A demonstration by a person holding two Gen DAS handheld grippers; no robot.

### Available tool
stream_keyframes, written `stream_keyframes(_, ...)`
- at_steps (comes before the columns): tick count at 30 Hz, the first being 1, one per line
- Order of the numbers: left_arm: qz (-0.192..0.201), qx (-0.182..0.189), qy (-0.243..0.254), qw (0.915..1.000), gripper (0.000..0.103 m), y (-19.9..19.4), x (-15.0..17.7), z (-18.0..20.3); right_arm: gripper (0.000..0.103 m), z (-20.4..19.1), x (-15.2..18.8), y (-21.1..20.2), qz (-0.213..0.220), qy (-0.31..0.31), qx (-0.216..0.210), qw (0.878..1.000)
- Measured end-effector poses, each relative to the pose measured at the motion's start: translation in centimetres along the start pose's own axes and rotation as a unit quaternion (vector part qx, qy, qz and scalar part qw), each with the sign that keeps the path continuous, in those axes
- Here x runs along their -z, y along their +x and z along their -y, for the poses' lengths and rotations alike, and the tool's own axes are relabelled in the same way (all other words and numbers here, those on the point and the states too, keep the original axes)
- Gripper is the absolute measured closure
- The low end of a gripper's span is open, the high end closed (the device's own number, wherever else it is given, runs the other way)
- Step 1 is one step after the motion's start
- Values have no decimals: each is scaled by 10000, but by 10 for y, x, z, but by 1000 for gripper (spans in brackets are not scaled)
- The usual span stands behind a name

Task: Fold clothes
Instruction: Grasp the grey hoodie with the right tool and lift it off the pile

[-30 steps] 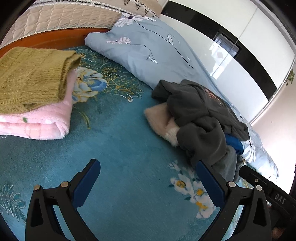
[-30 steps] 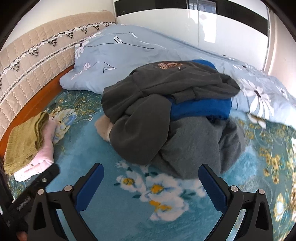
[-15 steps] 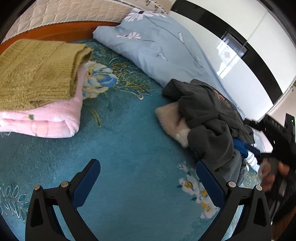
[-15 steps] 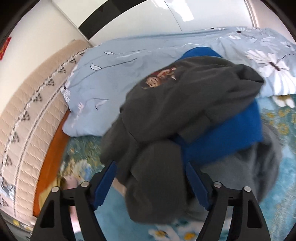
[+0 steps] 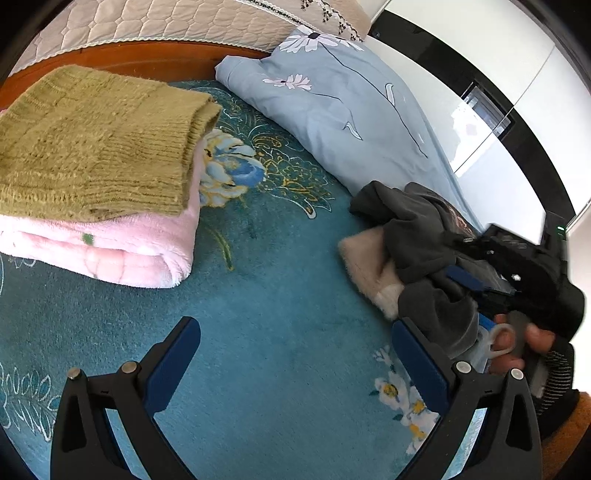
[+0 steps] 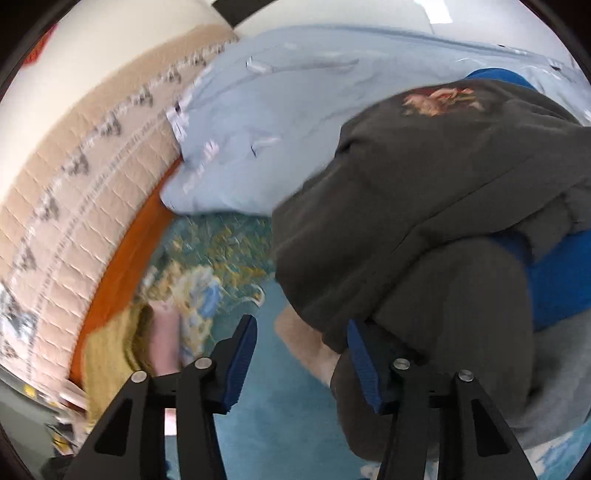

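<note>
A heap of unfolded clothes lies on the teal floral bedspread (image 5: 266,332): a dark grey hoodie (image 5: 417,236) (image 6: 443,206) on top, a blue garment (image 6: 561,280) and a cream fleece piece (image 5: 369,262) under it. A folded olive knit sweater (image 5: 96,144) rests on a folded pink blanket (image 5: 110,243) at left. My left gripper (image 5: 295,362) is open and empty above the bedspread. My right gripper (image 6: 301,358) is partly open at the hoodie's left edge, its right finger touching the fabric; it also shows in the left wrist view (image 5: 517,273).
A light blue flowered duvet (image 5: 340,107) lies along the far side. A quilted beige headboard (image 5: 166,18) with a wooden rail (image 5: 129,59) stands behind the folded stack. White wardrobe doors (image 5: 517,122) are at the back right.
My right gripper has pushed into the clothes heap and its jaws have narrowed. My left gripper has drifted left toward the folded stack, still open.
</note>
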State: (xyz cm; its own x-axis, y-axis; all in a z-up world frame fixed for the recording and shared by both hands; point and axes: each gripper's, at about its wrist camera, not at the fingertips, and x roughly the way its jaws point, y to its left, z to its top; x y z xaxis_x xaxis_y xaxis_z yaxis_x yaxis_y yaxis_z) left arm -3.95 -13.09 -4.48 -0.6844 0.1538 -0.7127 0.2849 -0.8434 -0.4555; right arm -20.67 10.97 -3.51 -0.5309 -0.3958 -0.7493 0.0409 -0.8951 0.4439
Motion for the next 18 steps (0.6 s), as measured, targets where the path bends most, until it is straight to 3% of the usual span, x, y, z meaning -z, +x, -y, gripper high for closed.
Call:
stream_keyframes(4, -38, 47, -78, 10000, 0, 0, 1, -2, 50, 7, 1, 32, -203, 256, 448, 9985)
stream_keyframes(8, -77, 34, -182, 9998, 0, -7, 3, -8, 63, 9, -5, 50, -157, 536, 650, 9963)
stream_keyframes(9, -64, 33, -234, 9997, 0, -10, 4, -11, 68, 9, -6, 50, -124, 637, 619, 9960)
stream_keyframes(10, -48, 33, -289, 9996, 0, -14, 4, -13, 83, 8, -7, 51, -91, 738, 587, 9955)
stream_keyframes(11, -33, 25, -327, 9995, 0, -17, 5, -15, 90, 9, -8, 50, -49, 846, 535, 9950)
stream_keyframes(14, -40, 50, -361, 9993, 0, -29, 5, -21, 95, 12, -11, 38, 148, 1182, 211, 9927)
stream_keyframes(18, -38, 68, -392, 9992, 0, -49, 9, -28, 96, -1, -18, 1, 490, 1009, -240, 9934)
